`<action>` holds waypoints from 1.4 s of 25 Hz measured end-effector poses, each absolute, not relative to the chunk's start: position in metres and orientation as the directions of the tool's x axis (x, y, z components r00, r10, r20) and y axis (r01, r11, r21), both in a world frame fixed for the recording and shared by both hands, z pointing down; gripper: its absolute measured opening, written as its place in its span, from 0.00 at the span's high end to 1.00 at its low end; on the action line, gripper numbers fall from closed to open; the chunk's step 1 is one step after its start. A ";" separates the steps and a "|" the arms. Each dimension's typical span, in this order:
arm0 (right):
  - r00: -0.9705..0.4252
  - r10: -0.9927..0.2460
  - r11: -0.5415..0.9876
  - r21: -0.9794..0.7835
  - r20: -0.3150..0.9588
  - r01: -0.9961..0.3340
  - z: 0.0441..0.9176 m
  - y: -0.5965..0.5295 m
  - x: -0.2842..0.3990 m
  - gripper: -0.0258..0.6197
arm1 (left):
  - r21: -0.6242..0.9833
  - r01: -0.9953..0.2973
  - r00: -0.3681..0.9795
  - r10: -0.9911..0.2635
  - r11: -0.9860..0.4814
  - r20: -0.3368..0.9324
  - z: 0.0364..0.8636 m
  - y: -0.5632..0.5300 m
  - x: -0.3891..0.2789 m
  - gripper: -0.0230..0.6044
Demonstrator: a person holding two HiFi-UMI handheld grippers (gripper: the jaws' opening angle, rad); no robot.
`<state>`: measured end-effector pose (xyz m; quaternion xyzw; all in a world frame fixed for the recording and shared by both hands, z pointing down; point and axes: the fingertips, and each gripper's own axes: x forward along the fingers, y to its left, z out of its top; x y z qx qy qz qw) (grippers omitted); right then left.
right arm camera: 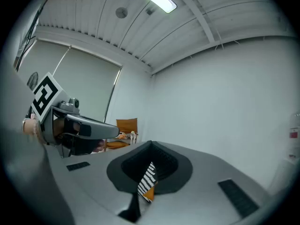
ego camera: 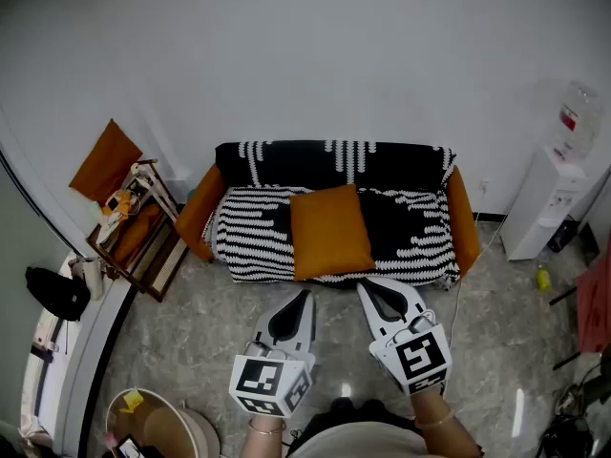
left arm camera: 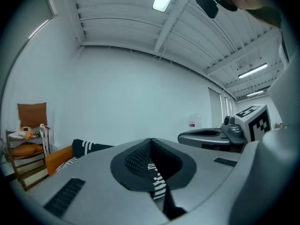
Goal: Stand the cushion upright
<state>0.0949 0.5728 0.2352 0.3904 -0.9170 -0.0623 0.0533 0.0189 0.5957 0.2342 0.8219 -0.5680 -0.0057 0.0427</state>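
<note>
Currently: left gripper (ego camera: 305, 297) has its jaws pressed together with nothing between them, its tip short of the sofa's (ego camera: 248, 237) front edge. The orange cushion (ego camera: 330, 230) lies on the middle of the seat (top edge near the backrest), beyond both tips and untouched. Right gripper (ego camera: 365, 287) is likewise closed and empty, near the cushion's lower right corner.
</note>
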 end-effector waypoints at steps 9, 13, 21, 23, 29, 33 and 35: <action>-0.678 -0.735 0.666 0.180 -0.002 -0.724 0.242 0.547 0.066 0.95 | 0.096 -0.917 0.393 -0.919 -0.388 0.042 0.247 0.573 -0.008 0.93; -0.659 -0.752 0.650 0.172 0.007 -0.740 0.245 0.535 0.057 0.95 | 0.098 -0.910 0.408 -0.912 -0.403 0.048 0.253 0.561 -0.021 0.93; -0.649 -0.760 0.644 0.170 0.031 -0.746 0.258 0.497 0.042 0.95 | 0.116 -0.905 0.416 -0.908 -0.408 0.049 0.262 0.525 -0.040 0.93; -0.649 -0.760 0.644 0.171 0.031 -0.746 0.261 0.487 0.040 0.95 | 0.121 -0.903 0.419 -0.906 -0.411 0.050 0.265 0.514 -0.043 0.93; -0.643 -0.764 0.642 0.154 0.052 -0.751 0.269 0.445 0.036 0.95 | 0.129 -0.897 0.433 -0.900 -0.423 0.060 0.272 0.471 -0.044 0.93; -0.648 -0.760 0.647 0.155 0.052 -0.747 0.276 0.414 0.038 0.95 | 0.137 -0.891 0.443 -0.894 -0.432 0.063 0.277 0.439 -0.039 0.93; -0.646 -0.761 0.647 0.150 0.058 -0.748 0.281 0.395 0.042 0.95 | 0.139 -0.888 0.450 -0.891 -0.438 0.067 0.282 0.421 -0.035 0.93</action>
